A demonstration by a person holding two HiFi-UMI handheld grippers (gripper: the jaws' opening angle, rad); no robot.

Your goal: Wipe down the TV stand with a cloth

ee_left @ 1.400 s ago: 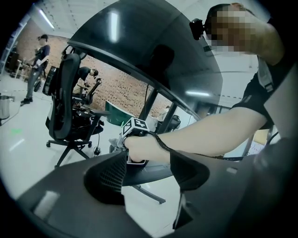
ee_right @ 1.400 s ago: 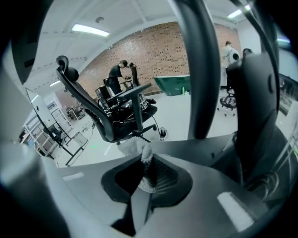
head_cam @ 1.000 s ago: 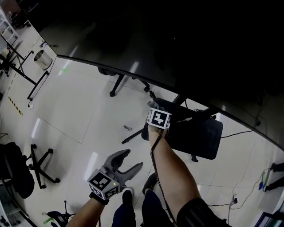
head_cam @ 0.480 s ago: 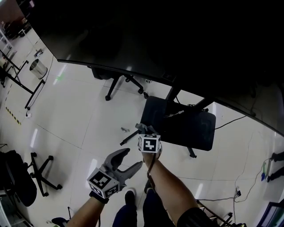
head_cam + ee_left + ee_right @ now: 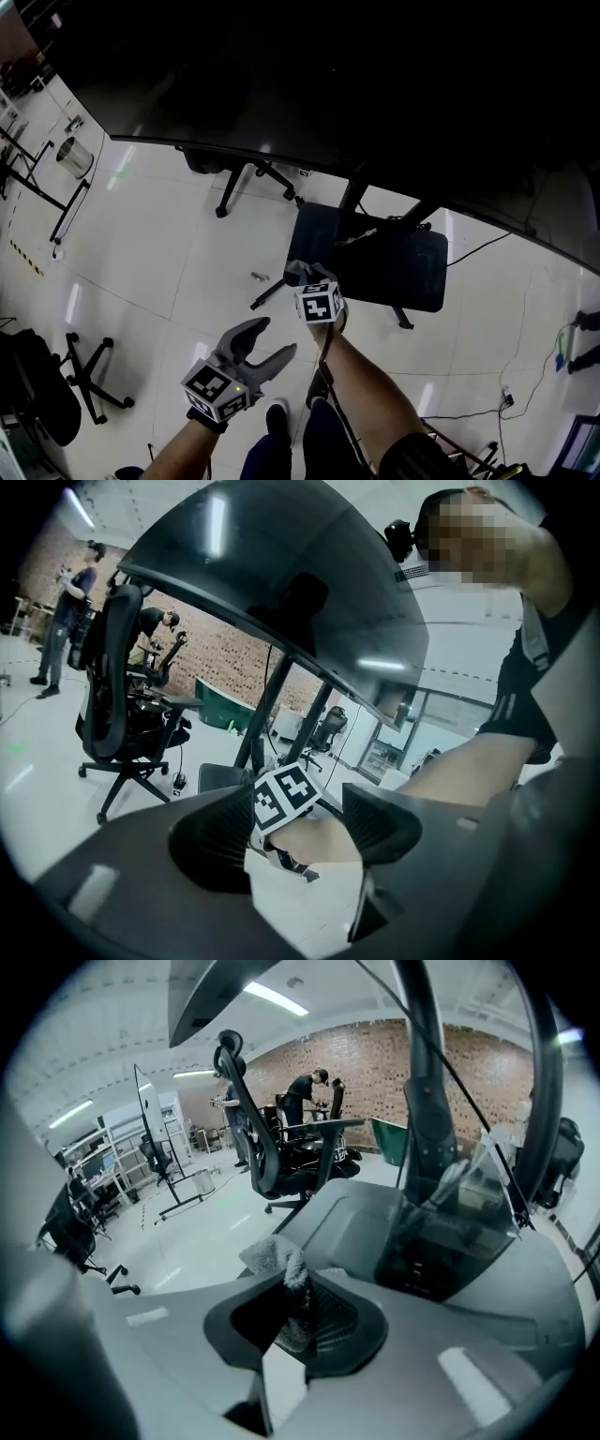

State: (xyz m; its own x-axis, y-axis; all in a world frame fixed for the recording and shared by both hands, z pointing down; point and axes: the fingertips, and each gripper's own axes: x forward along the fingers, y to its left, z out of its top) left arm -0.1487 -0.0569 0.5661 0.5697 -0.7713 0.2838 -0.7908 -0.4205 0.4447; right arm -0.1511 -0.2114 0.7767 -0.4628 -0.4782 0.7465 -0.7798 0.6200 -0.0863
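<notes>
**Item 1: right gripper** (image 5: pixel 306 281). Jaws closed on the cloth (image 5: pixel 274 1258), a pale, nubby wad. One part is pinched deep between the ribbed pads and a tuft stands out past the tips. Judged reason: the exposed tuft is the working face, and the tight pinch keeps it from dragging loose during a stroke.

**Item 2: TV stand** (image 5: pixel 398 272). A dark, flat base shelf on the floor, with slanted posts rising to the large dark screen (image 5: pixel 309 75). Cables and a small clutter of hardware lie at the foot of the posts.

**Item 3: position of cloth to stand.** In the head view the cloth sits at the shelf's near left corner. In the right gripper view the shelf surface (image 5: pixel 352 1218) lies directly ahead of the jaws, beyond the tuft. Whether the cloth touches the shelf cannot be told. Judged step: start of a pass across the shelf top.

**Item 4: left gripper** (image 5: pixel 277 337). Jaws wide apart and holding nothing. Its own view shows only the right gripper's marker cube and the person's forearm between them. It is held low, near the person's legs and apart from the stand, probably to keep out of the wiping arm's way.

**Item 5: surroundings.** Pale tiled floor. Office chair (image 5: pixel 255 1138) beyond the stand.
</notes>
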